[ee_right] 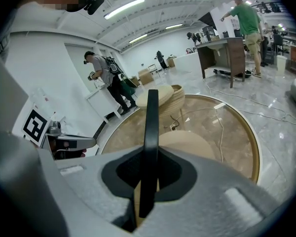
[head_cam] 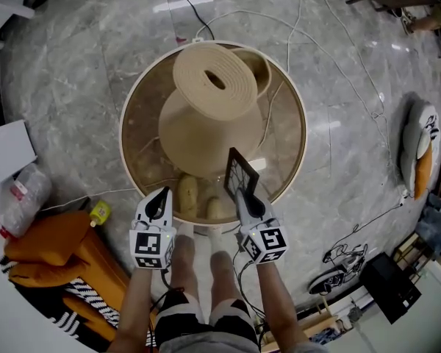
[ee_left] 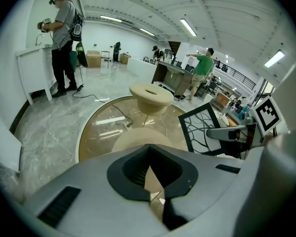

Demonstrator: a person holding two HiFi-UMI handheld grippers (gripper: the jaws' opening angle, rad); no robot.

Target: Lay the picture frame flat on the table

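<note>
A black picture frame (head_cam: 242, 173) with a white branch-pattern picture stands upright over the near edge of the round glass table (head_cam: 132, 101). My right gripper (head_cam: 244, 197) is shut on its lower edge. In the right gripper view the frame (ee_right: 151, 127) shows edge-on as a thin black bar rising between the jaws of the right gripper (ee_right: 144, 181). My left gripper (head_cam: 160, 195) hovers at the table's near rim, left of the frame, shut and holding nothing. From the left gripper (ee_left: 150, 174) view, the frame (ee_left: 204, 127) faces me at the right.
A beige sculptural base (head_cam: 209, 101) fills the table's middle under the glass. An orange seat (head_cam: 59, 248) and a plastic bag (head_cam: 18, 197) lie at the left. Cables (head_cam: 338, 72) run over the marble floor. Shoes (head_cam: 419, 149) and a black box (head_cam: 389, 282) sit at the right. A person (ee_left: 64, 38) stands far off.
</note>
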